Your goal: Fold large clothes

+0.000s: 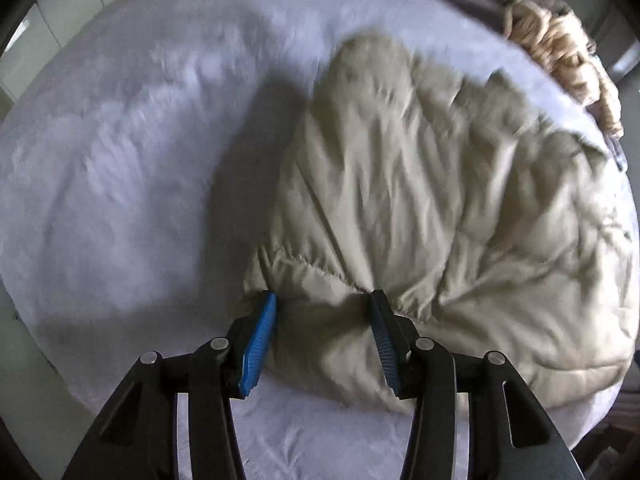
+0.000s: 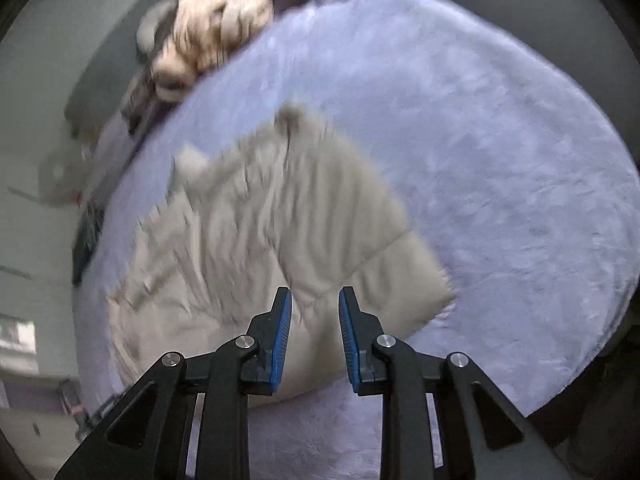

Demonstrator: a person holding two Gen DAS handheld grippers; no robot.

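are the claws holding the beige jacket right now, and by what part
Neither has closed on it. The left claw is open astride the jacket at its gathered hem; the right claw is open above it.

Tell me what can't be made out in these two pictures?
- Left wrist view: whether the left claw pinches the jacket; its jaws stand apart around the hem.
- Right wrist view: the jacket's far end, smeared by motion blur.
- Both views: what the tan pile is; blurred, at the edge.

The jacket [image 1: 420,200] ahead of the left gripper [image 1: 324,300] is matt, crinkled beige cloth. Beneath lies a fuzzy lavender blanket [image 1: 120,180]. Pads [image 1: 260,336] are ribbed blue.
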